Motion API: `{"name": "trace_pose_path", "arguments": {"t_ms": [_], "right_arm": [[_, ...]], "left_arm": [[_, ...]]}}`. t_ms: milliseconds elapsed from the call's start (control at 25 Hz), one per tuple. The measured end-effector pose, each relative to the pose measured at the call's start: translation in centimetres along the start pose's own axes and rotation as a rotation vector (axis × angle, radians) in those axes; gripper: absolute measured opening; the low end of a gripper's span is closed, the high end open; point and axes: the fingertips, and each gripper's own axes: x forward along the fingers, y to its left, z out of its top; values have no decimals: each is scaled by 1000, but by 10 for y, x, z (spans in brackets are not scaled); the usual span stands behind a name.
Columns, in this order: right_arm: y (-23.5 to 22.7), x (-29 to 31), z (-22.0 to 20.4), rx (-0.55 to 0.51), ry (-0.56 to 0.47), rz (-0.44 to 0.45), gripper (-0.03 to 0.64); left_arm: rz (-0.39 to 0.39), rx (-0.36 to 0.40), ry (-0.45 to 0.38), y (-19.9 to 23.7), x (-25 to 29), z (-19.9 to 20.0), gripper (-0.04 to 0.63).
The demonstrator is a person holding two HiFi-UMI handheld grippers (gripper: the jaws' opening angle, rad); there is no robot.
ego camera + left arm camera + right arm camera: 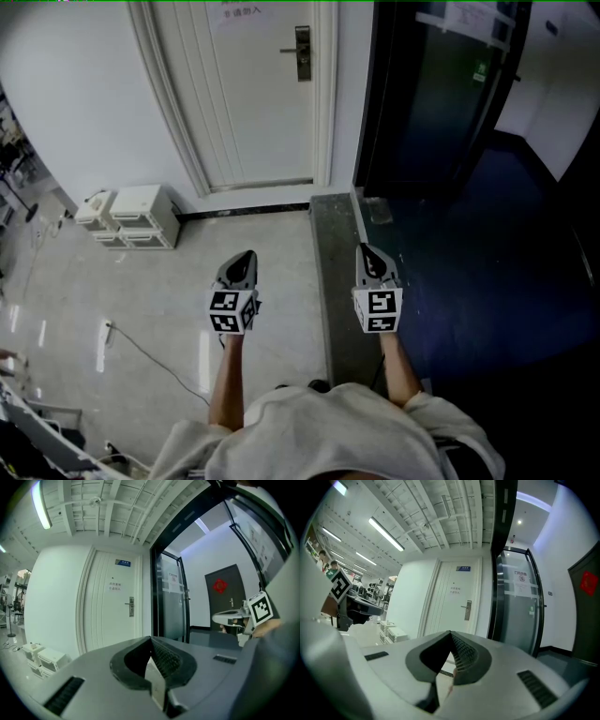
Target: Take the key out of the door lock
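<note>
Left claw (247,255), right claw (365,248) both closed, empty; door lock (303,52) well apart; drawer units (141,216) shut.

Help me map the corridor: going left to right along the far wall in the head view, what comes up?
White drawer units → door lock on the white door → dark glass door.
</note>
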Motion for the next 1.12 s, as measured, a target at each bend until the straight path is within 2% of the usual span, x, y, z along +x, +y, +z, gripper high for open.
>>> {"name": "trace_pose_path", "arguments": {"t_ms": [200,600,840,1120], "right_arm": [[-16,12,-3,6,-5,17,23],[-38,47,-17,15,16,24,23],[-34,90,-25,7,27,35,23],[-34,174,-29,0,35,21,23]], "left_arm": [[8,-2,-10,-11,22,6,17],[14,-14,15,-6,62,-4,17],[15,-26,24,20,94,-15,17],[-3,-38,27,72,161,-19,17]]}}
